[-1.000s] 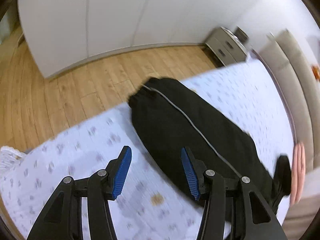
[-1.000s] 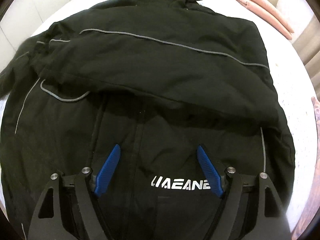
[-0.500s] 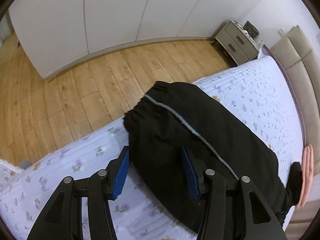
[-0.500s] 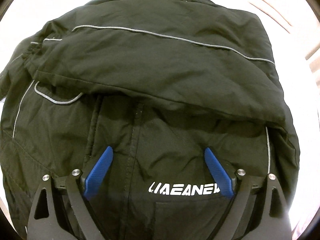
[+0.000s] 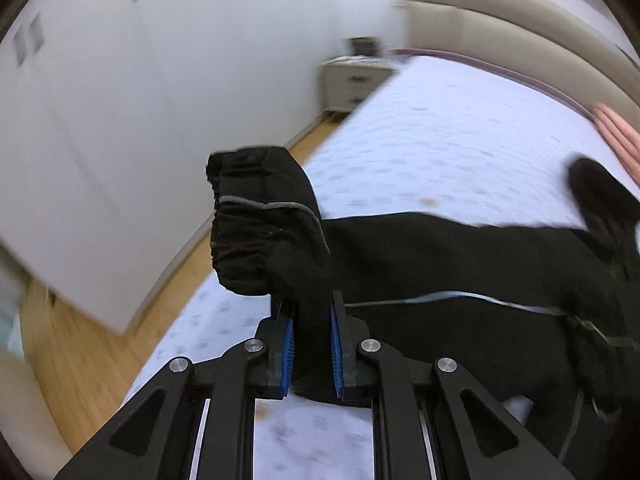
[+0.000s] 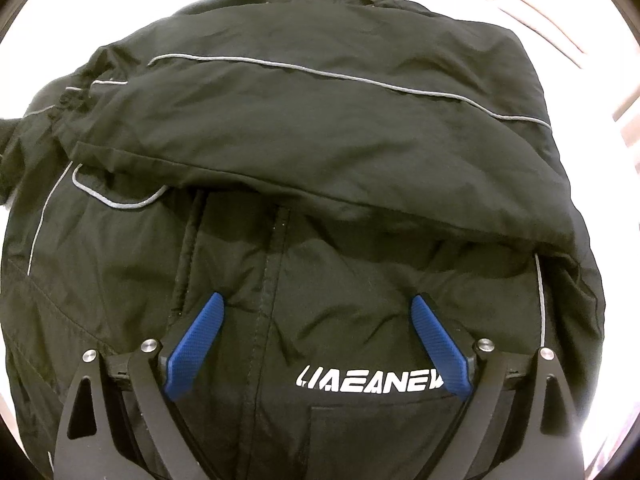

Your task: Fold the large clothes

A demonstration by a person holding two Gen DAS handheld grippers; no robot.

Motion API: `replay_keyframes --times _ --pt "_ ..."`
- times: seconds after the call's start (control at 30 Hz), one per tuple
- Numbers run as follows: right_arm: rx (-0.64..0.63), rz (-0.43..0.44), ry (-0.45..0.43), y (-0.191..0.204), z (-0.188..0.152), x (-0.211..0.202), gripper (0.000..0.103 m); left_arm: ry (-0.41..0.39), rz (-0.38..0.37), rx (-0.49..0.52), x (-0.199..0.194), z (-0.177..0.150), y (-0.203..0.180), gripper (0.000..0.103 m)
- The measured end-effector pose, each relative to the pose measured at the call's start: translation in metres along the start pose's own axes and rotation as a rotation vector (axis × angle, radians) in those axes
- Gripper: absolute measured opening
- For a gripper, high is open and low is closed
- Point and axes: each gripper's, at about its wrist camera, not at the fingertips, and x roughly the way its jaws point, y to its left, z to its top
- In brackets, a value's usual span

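My left gripper (image 5: 311,320) pinches the black jacket's sleeve (image 5: 272,240) near its cuff, lifted off the bed (image 5: 440,152). The sleeve runs long to my right, toward the jacket (image 6: 320,152). My right gripper (image 6: 316,316) hangs wide open above the jacket's chest, holding nothing.

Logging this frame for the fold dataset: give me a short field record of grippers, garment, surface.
left gripper: shut on sleeve, cuff end raised off the bed
right gripper: open, over the jacket front, gripping nothing
jacket: black, grey piping, one sleeve already folded across the chest
bed: white patterned cover
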Motion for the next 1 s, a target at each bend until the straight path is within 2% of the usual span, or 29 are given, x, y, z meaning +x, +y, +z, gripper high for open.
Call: replay_keyframes --times 0.3,0.4,0.57,0.7,0.83,0.87,0.93,0.97,1.0 --pt "-0.002 0.048 0.001 -0.009 -0.005 -0.009 0.096 -0.094 -0.166 0.238 -0.062 -0.013 -0.136 0.013" --pt "0.035 0.114 -0.002 -0.018 -0.010 -0.023 0.094 -0.119 -0.237 0.296 -0.082 -0.019 -0.183 0.013" --pt "0.066 0.141 -0.031 -0.035 -0.020 -0.049 0.094 -0.140 -0.394 0.384 -0.114 -0.034 -0.260 0.012" --pt "0.089 0.126 -0.041 -0.053 -0.027 -0.064 0.094 -0.085 -0.508 0.471 -0.122 -0.056 -0.317 0.012" --pt "0.137 0.107 -0.019 -0.076 -0.040 -0.066 0.094 -0.005 -0.538 0.501 -0.104 -0.086 -0.358 0.015" --pt "0.149 0.105 -0.013 -0.082 -0.042 -0.066 0.094 0.031 -0.547 0.505 -0.095 -0.093 -0.363 0.016" --pt "0.182 0.102 -0.003 -0.096 -0.048 -0.066 0.094 0.124 -0.581 0.508 -0.083 -0.100 -0.370 0.027" --pt "0.199 0.105 0.001 -0.104 -0.049 -0.066 0.094 0.183 -0.629 0.502 -0.079 -0.105 -0.368 0.028" --pt "0.211 0.107 0.000 -0.109 -0.049 -0.066 0.094 0.210 -0.668 0.490 -0.078 -0.108 -0.364 0.028"
